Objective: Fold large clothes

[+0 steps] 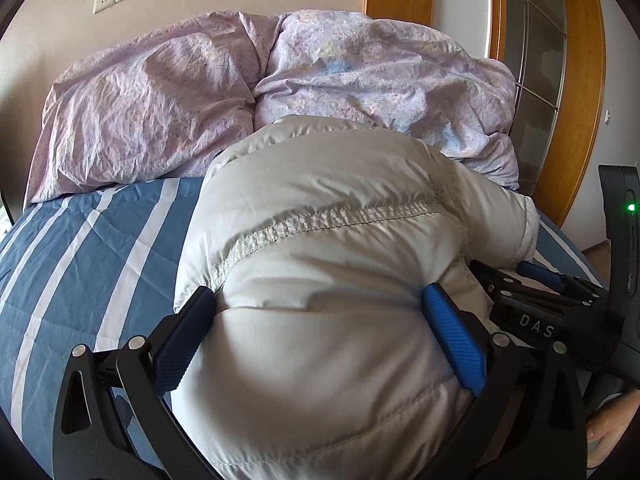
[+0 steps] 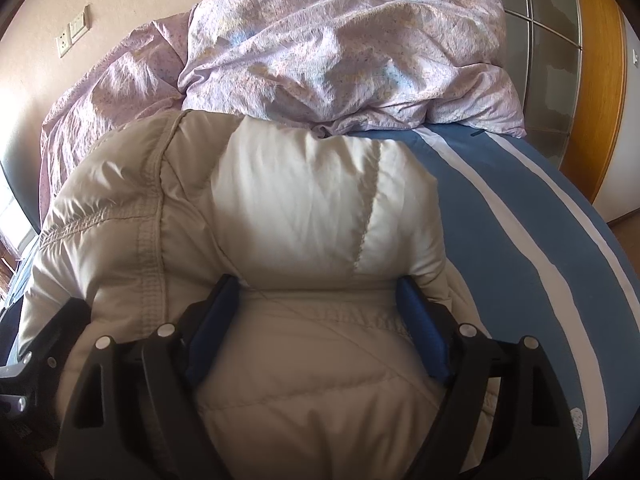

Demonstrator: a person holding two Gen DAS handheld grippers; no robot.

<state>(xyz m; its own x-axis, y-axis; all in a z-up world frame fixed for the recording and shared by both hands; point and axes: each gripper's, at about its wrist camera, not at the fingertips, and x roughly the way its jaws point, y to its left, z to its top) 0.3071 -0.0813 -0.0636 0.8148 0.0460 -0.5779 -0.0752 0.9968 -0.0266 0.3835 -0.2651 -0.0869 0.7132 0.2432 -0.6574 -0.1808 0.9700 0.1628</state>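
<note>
Fingers of left gripper: blue pads spread wide, pressed into either side of a thick roll of pale grey down jacket, clamping the bulk so the puffy fill cannot spring open. Right gripper: same wide clasp on the neighbouring bundle of jacket, close beside the left. Jacket position: near edge of blue striped bed sheet, far end touching crumpled lilac duvet. Judged stage: fold part-made, held compressed.

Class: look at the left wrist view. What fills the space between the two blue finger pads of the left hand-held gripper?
A thick fold of the pale puffer jacket bulges between the left hand-held gripper pads, in the left wrist view.
</note>
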